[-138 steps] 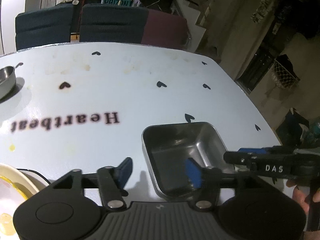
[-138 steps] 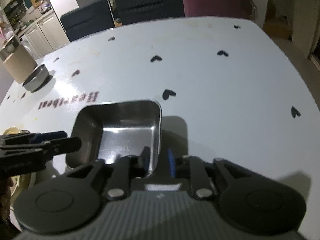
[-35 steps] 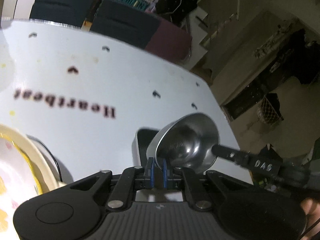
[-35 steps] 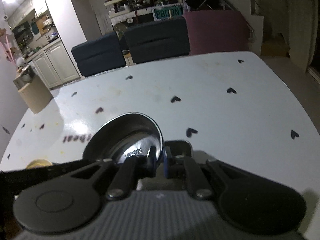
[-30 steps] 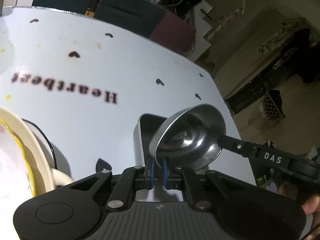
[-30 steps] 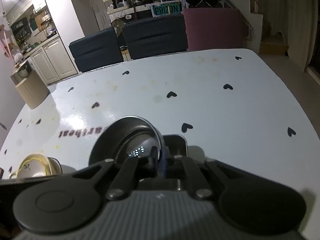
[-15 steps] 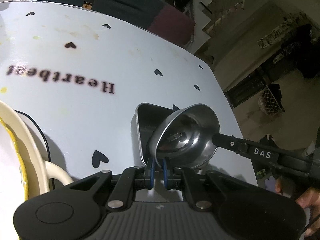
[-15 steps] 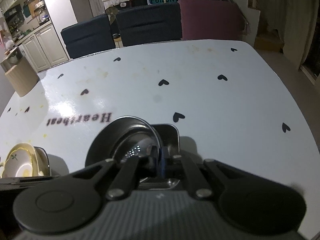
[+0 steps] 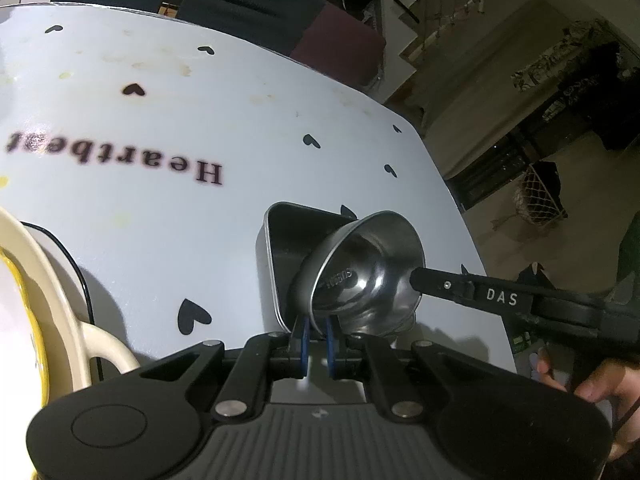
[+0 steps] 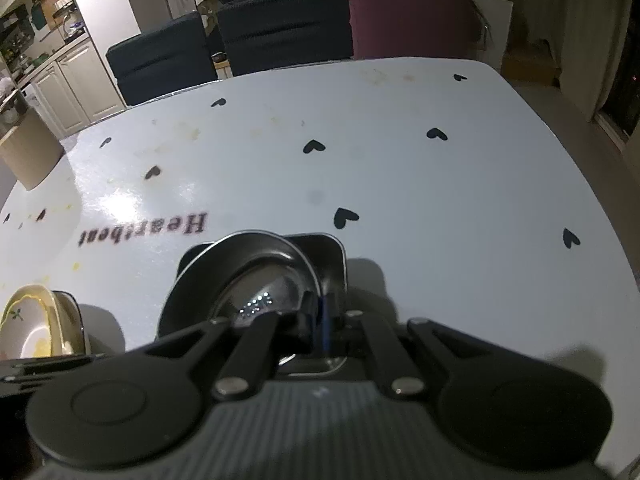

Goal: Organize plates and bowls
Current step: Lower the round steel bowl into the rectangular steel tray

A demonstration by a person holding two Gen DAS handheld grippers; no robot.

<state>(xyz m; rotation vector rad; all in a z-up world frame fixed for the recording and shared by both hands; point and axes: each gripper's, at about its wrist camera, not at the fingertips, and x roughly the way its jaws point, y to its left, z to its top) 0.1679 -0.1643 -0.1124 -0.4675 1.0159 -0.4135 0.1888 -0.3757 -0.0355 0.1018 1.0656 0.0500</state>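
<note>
A round steel bowl [image 9: 360, 272] is tilted over a square steel dish [image 9: 288, 232] on the white table. My left gripper [image 9: 316, 334] is shut on the bowl's near rim. My right gripper [image 10: 318, 318] is shut on the bowl's opposite rim; it shows in the left wrist view as a black finger [image 9: 460, 286] marked DAS. In the right wrist view the round bowl [image 10: 248, 280] lies partly inside the square dish [image 10: 332, 252], with one side still raised.
A cream bowl with a yellow rim [image 9: 24, 300] sits at the near left, also in the right wrist view [image 10: 32, 320]. A tan box [image 10: 28, 152] stands at the far left. Chairs [image 10: 280, 32] line the table's far edge.
Both grippers have lowered the round bowl toward and into the square dish. Much earlier the left gripper was open and only the square dish was held by the right.
</note>
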